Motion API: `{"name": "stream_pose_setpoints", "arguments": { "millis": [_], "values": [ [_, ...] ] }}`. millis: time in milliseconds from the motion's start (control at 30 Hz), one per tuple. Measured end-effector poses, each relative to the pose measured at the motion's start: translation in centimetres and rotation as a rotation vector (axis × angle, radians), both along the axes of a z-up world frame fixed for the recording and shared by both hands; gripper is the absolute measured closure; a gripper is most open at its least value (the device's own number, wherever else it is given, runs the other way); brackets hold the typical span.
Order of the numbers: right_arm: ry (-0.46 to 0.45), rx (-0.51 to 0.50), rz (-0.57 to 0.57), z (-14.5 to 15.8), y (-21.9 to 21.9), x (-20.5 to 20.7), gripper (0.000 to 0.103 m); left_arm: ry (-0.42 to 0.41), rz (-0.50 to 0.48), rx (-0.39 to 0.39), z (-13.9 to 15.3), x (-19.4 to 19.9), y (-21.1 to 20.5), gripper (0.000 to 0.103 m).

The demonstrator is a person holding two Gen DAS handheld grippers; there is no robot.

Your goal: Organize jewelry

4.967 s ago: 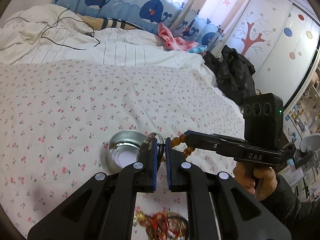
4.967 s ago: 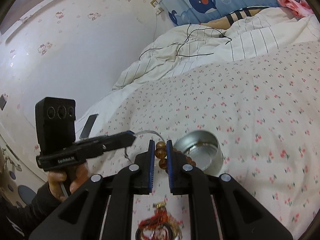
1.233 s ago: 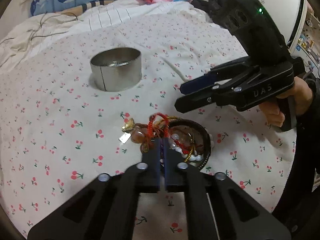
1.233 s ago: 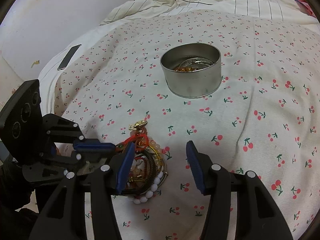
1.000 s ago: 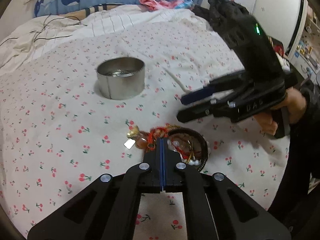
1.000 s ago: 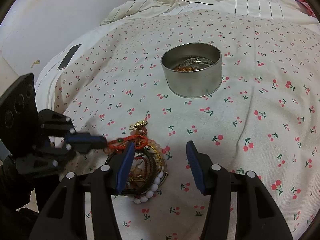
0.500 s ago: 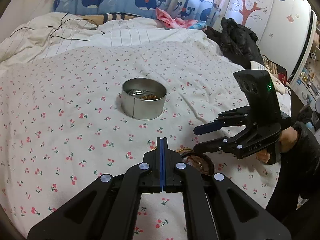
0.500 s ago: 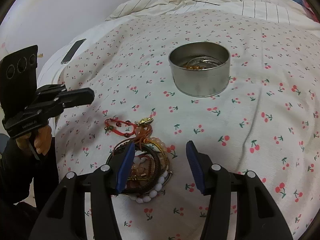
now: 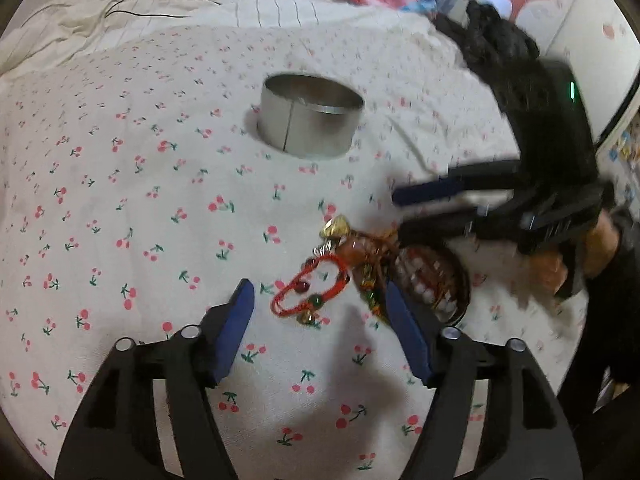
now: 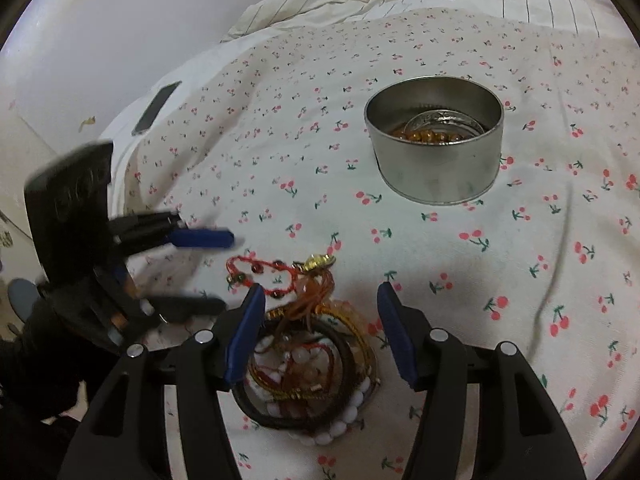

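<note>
The red cord bracelet with dark and green beads (image 9: 310, 288) lies flat on the cherry-print bedsheet (image 9: 120, 200), a stretched loop whose long axis, in the left wrist view, runs from lower left to upper right, its far end meeting the heap of tangled bracelets, white beads and gold chains (image 10: 312, 364). In the right wrist view the same bracelet (image 10: 260, 276) points left, away from the heap, toward the left gripper (image 10: 216, 270).

Half a second ago the left gripper (image 9: 320, 312) was pressed shut and raised above the sheet; now its blue-padded fingers stand wide apart, low over the bed, with the red loop between them but untouched. The right gripper (image 10: 320, 320) has stayed spread open, straddling the near side of the heap; seen from the left wrist camera it (image 9: 400, 216) is blurred just beyond the pile.

The round silver metal tin (image 10: 434, 148) stands upright well apart from the heap, farther up the bed, holding amber beads and a silver bangle. Bare sheet lies between the tin and the jewelry. A dark phone (image 10: 156, 108) rests near the bed's left edge, and a rumpled striped duvet (image 9: 280, 8) bounds the far side.
</note>
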State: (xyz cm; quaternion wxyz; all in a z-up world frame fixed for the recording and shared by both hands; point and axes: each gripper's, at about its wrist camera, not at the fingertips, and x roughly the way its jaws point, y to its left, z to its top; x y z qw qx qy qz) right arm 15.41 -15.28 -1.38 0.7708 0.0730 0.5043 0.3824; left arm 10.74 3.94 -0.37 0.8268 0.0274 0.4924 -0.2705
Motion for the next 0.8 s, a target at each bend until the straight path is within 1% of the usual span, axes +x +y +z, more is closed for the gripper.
{"name": "stream_pose_setpoints", "arguments": {
  "millis": [33, 67, 100, 133, 300, 367, 400, 467, 500, 533, 667, 800],
  "values": [
    [0.006, 0.008, 0.000, 0.0, 0.0, 0.1, 0.047, 0.023, -0.004, 0.023, -0.5, 0.2, -0.1, 0.097],
    [0.011, 0.011, -0.002, -0.1, 0.2, 0.3, 0.048, 0.015, 0.003, 0.037, -0.6, 0.2, 0.1, 0.097],
    [0.017, 0.009, 0.002, -0.2, 0.3, 0.5, 0.053, 0.002, 0.008, 0.042, -0.5, 0.1, 0.4, 0.097],
    [0.023, -0.004, 0.012, -0.3, 0.7, 0.6, 0.055, -0.015, 0.013, 0.039, -0.2, 0.0, 0.6, 0.097],
    [0.021, -0.084, 0.051, -1.4, 2.8, 0.5, 0.055, -0.108, 0.083, -0.032, 1.9, 0.1, 2.5, 0.097],
    [0.010, -0.101, 0.062, -1.6, 3.6, 0.4, 0.055, -0.126, 0.106, -0.057, 2.2, 0.2, 3.3, 0.097],
    [-0.009, -0.124, 0.066, -1.7, 4.2, 0.2, 0.059, -0.132, 0.113, -0.068, 2.3, 0.3, 3.5, 0.097],
    [-0.032, -0.142, 0.065, -1.8, 4.9, 0.1, 0.080, -0.139, 0.129, -0.094, 2.6, 0.4, 4.2, 0.097],
    [-0.034, -0.143, 0.068, -1.9, 5.1, 0.2, 0.085, -0.138, 0.133, -0.100, 2.7, 0.5, 4.3, 0.097],
    [-0.037, -0.139, 0.067, -2.0, 5.3, 0.3, 0.085, -0.138, 0.138, -0.105, 2.6, 0.6, 4.3, 0.097],
    [0.004, -0.042, 0.043, -1.8, 4.3, 0.8, 0.086, -0.136, 0.147, -0.123, 2.5, 0.7, 4.6, 0.097],
    [0.078, 0.135, 0.000, -1.3, 1.9, 1.6, 0.086, -0.135, 0.145, -0.129, 2.5, 0.8, 4.5, 0.097]
  ]
}}
